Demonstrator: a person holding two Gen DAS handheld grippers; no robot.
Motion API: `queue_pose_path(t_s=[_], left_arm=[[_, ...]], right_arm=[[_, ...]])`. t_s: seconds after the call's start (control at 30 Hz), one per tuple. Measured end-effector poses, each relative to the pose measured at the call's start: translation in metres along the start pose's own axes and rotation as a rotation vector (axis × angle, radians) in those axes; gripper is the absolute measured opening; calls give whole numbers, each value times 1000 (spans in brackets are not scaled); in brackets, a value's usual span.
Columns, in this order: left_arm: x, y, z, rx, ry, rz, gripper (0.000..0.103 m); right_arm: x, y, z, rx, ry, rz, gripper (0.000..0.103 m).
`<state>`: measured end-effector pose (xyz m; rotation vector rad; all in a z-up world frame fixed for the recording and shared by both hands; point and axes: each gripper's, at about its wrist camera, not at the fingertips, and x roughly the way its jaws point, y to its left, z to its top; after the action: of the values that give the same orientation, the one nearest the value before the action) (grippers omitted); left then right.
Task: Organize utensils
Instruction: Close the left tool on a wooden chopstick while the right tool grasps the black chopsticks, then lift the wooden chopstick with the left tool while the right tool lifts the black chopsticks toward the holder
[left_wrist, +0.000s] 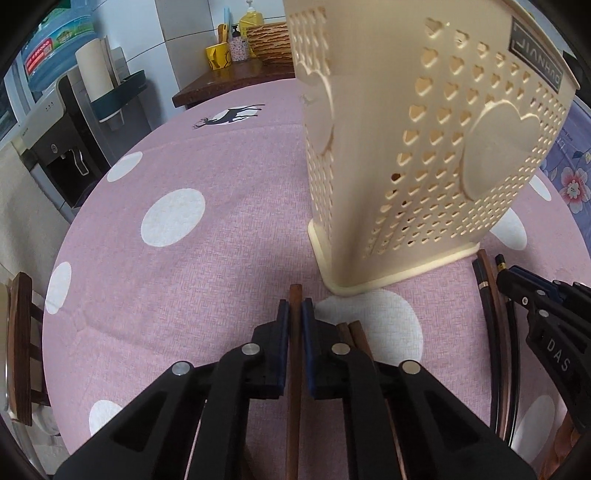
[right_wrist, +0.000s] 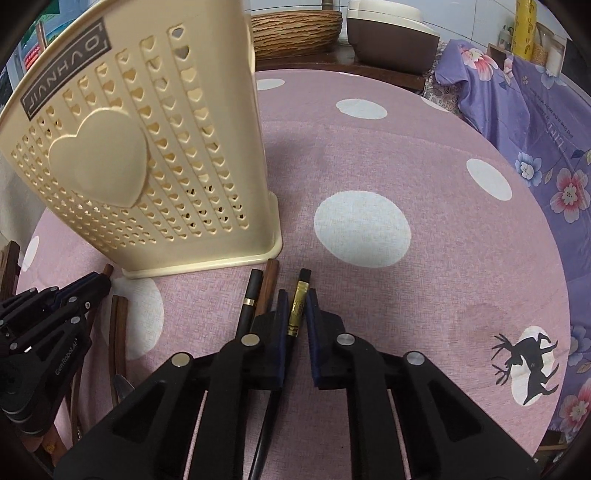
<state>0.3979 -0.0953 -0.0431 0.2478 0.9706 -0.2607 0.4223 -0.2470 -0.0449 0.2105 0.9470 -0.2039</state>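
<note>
A cream perforated utensil holder (left_wrist: 406, 147) (right_wrist: 140, 147) stands upright on the pink dotted tablecloth (left_wrist: 221, 258). My left gripper (left_wrist: 294, 306) is shut on a brown wooden chopstick (left_wrist: 294, 295) that lies just in front of the holder's corner. Two more brown chopsticks (left_wrist: 354, 332) lie beside its right finger. My right gripper (right_wrist: 297, 295) is shut on a black chopstick with a gold band (right_wrist: 298, 306). Left of it lie another black chopstick (right_wrist: 248, 302) and a brown one (right_wrist: 269, 280). Each gripper shows at the edge of the other's view: the right gripper (left_wrist: 517, 286), the left gripper (right_wrist: 99, 282).
A wicker basket (right_wrist: 295, 33) and a rice cooker (right_wrist: 391, 33) stand on a dark side table behind the round table. Purple flowered cloth (right_wrist: 535, 129) hangs at the right. A water dispenser (left_wrist: 62, 147) and a wooden chair (left_wrist: 22, 350) stand off the left edge.
</note>
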Motion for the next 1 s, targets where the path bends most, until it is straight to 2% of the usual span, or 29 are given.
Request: queue_pose_path(t_s=[0.17,0.3,0.43,0.6,0.77,1.0], left_arm=[[-3,2,-1,-23,-10,-11,8],[-17,3,0,-28,-52,-19,8],[-44,8,-1,-50,-110,-58,8],[-91,22,0,-85,-221,-103,8],[-143,38,2,-112,-347,-139,8],[-196,52,0,-122,-481,-143,8]], right_arm=[[0,-4,1,29,-2,35,9],[-4,-9,1,52,-10,67,8],[-17,-21,-1,91,-28,154,8],[-55,-34,1,82,-115,243,8],[-111,-43,4,23,-253,316,8],[-176,-58,4,-40,-385,376,8]])
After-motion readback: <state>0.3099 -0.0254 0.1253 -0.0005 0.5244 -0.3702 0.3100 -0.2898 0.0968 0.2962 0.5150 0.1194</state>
